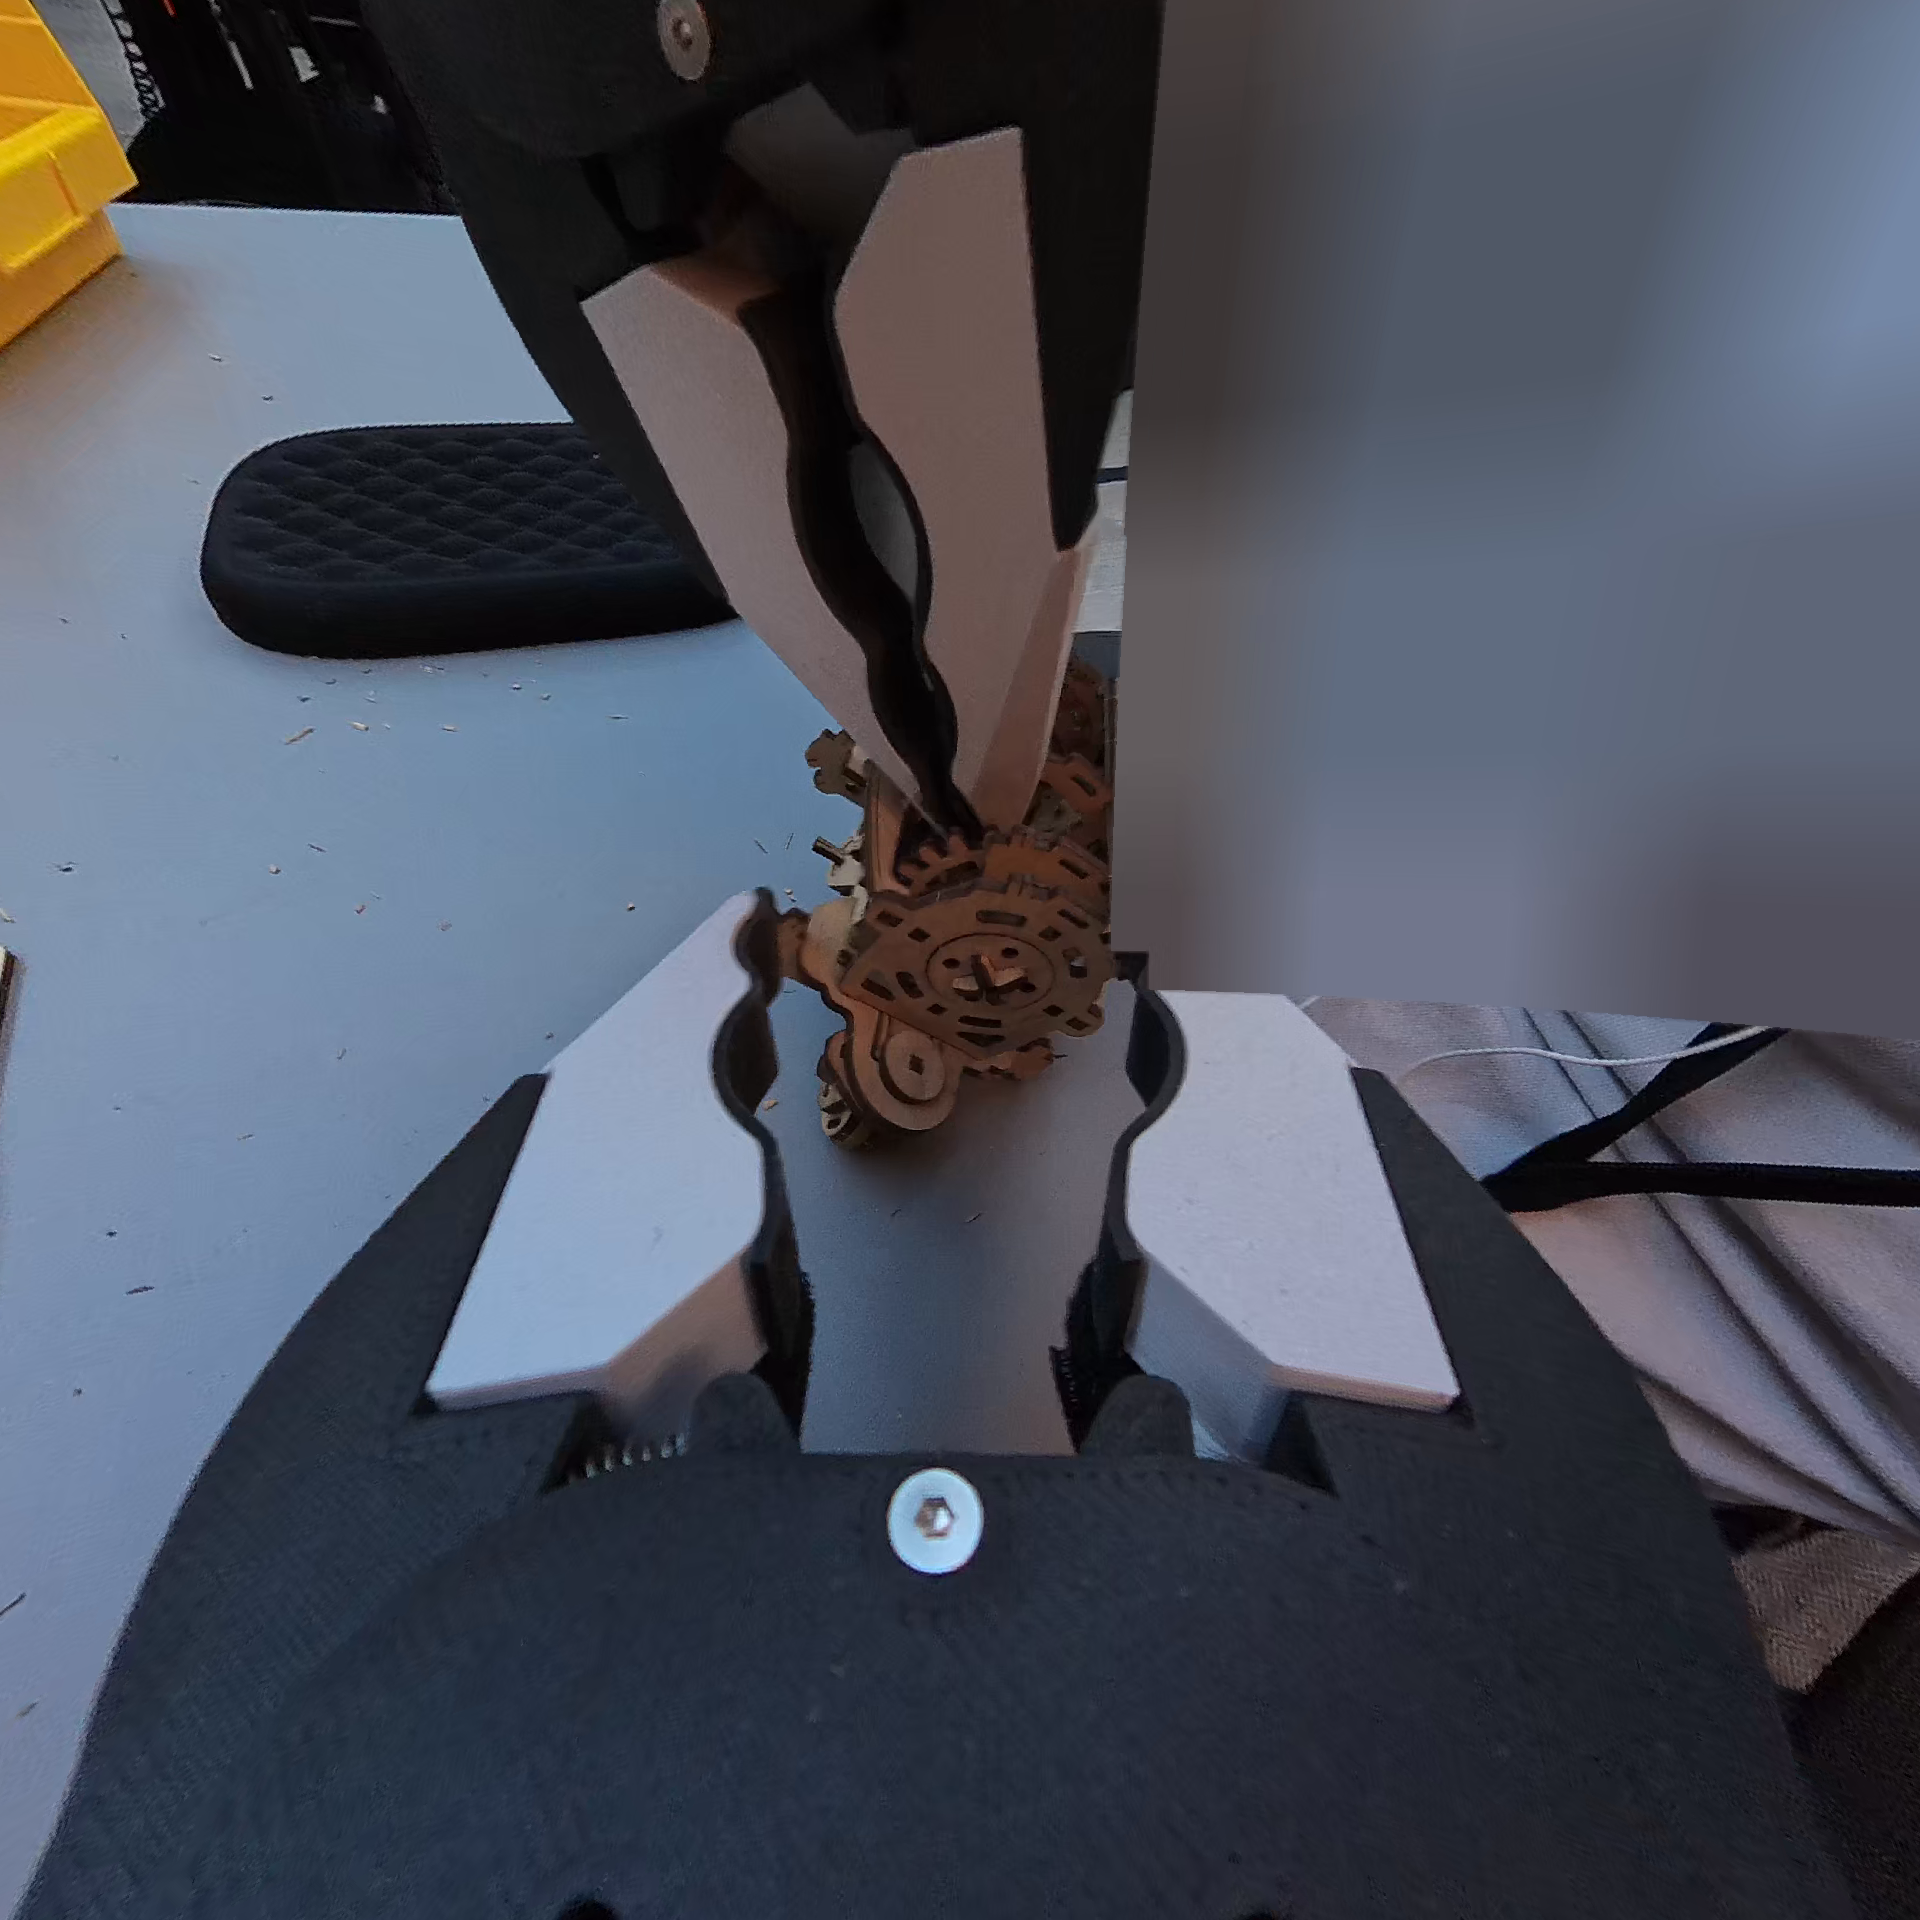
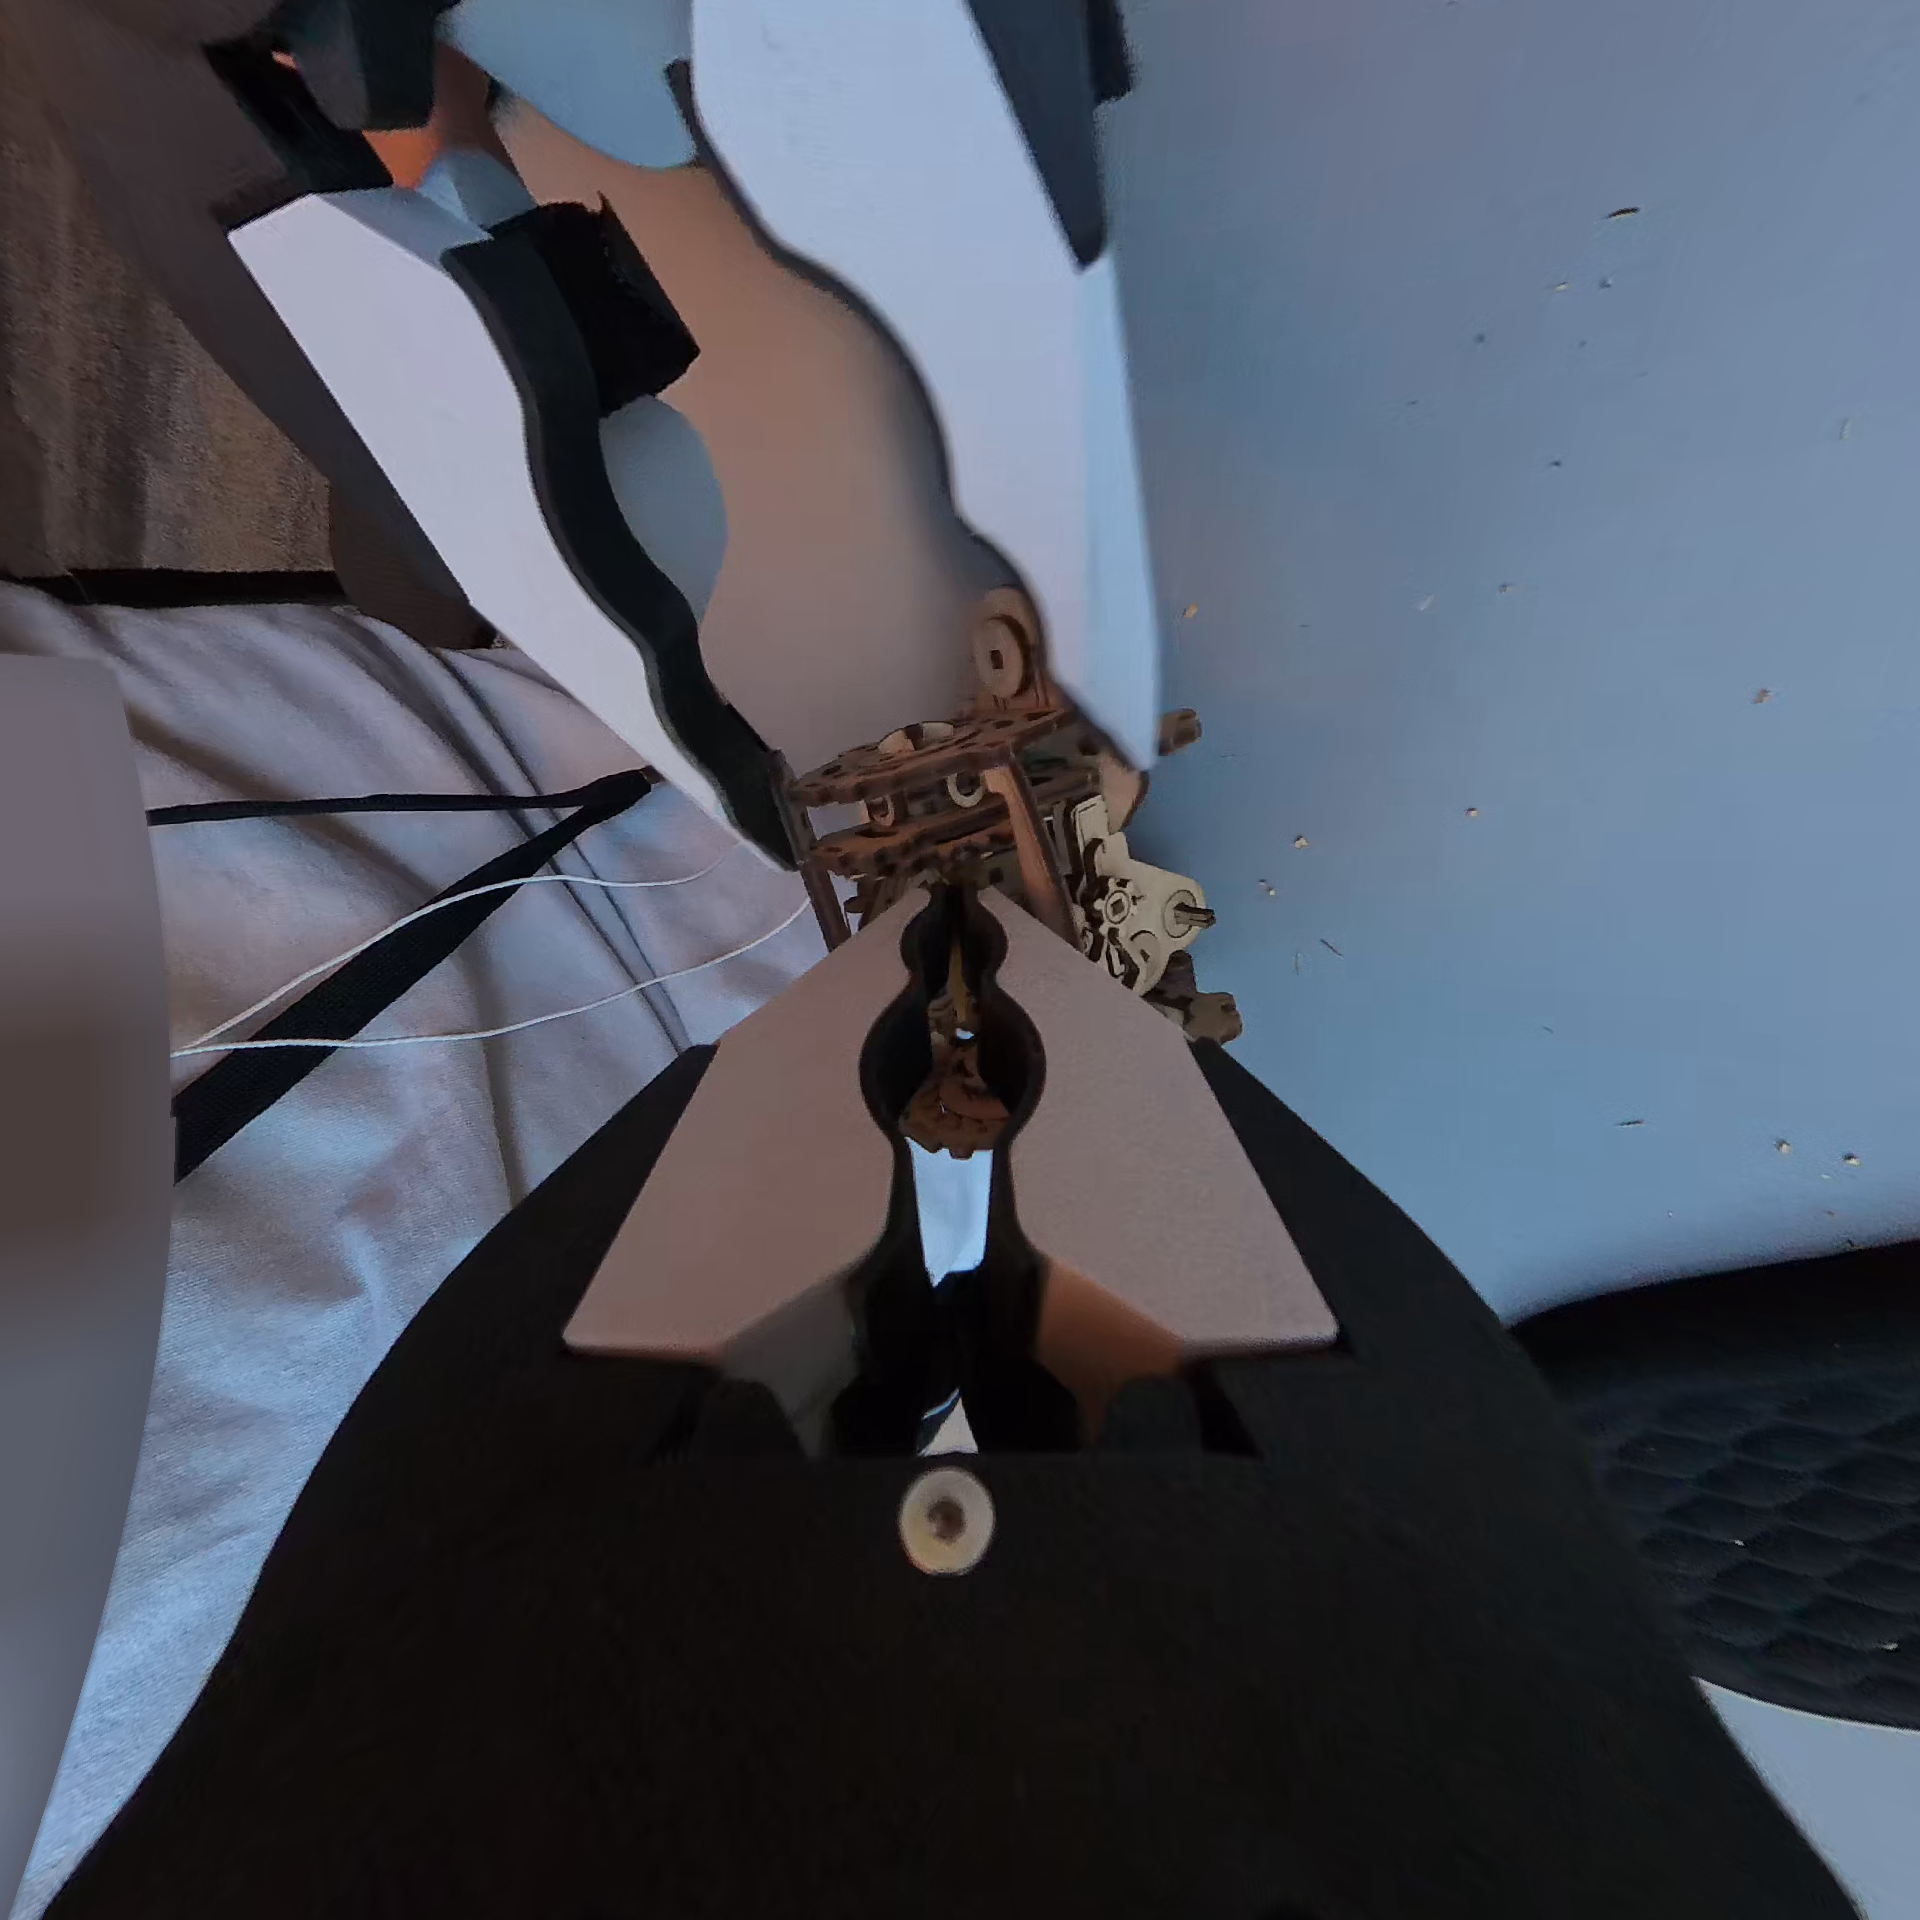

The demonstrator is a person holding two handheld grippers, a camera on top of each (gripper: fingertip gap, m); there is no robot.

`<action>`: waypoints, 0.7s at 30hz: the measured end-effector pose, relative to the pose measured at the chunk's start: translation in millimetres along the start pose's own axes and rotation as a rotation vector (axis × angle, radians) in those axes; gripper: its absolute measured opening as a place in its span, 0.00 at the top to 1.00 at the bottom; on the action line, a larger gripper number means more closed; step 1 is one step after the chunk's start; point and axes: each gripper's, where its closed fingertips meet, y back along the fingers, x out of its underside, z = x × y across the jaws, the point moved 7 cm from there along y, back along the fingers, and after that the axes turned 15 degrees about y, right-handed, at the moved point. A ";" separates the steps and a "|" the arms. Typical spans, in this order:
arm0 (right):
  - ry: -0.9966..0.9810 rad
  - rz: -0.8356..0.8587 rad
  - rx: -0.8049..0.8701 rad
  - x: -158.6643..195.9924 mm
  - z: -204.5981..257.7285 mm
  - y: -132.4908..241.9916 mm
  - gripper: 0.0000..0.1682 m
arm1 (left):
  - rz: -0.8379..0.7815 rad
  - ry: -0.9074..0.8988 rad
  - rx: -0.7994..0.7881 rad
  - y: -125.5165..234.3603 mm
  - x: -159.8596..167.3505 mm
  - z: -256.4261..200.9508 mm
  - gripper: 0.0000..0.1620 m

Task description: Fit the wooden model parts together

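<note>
Two grippers meeting at a brown laser-cut wooden gear model [image 1: 966,977] on the grey table [image 1: 312,883].

My left gripper [image 1: 940,997] stands with its white fingers spread wide, the model sitting between their tips; its left tip touches the model's edge, and I cannot tell whether the right tip does. My right gripper [image 2: 951,914], reaching down from above in the left wrist view, has its fingers pinched together on a thin wooden piece at the model's top. A black quilted pad [image 1: 447,540] lies well apart on the table, and a yellow plastic bin [image 1: 52,166] sits at the far corner.
</note>
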 end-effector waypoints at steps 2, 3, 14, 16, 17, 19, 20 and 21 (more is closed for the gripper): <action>-0.003 -0.003 0.006 0.3 -0.7 1.3 1.00 | -0.002 -0.007 0.015 1.3 -0.3 -1.8 0.69; -0.006 -0.007 -0.004 0.2 -0.4 1.8 1.00 | -0.002 -0.012 0.009 1.3 -0.1 -1.3 0.68; -0.061 -0.022 -0.086 3.6 -6.2 4.7 1.00 | 0.010 -0.004 0.010 0.1 2.8 -0.2 0.65; -0.061 -0.024 -0.111 3.0 -5.0 6.7 1.00 | 0.002 0.002 0.011 1.3 2.2 1.1 0.64; -0.059 -0.022 -0.119 2.5 -4.8 7.6 1.00 | -0.001 0.002 0.007 1.7 2.0 1.8 0.63; -0.058 -0.016 -0.138 1.6 -5.4 9.0 1.00 | -0.003 0.000 0.008 1.8 1.9 2.0 0.62; -0.057 -0.009 -0.139 1.0 -6.4 9.5 1.00 | 0.000 0.000 0.010 1.4 2.1 1.9 0.62; -0.054 -0.004 -0.126 0.4 -8.4 9.7 1.00 | 0.004 -0.001 0.011 1.0 2.3 1.7 0.62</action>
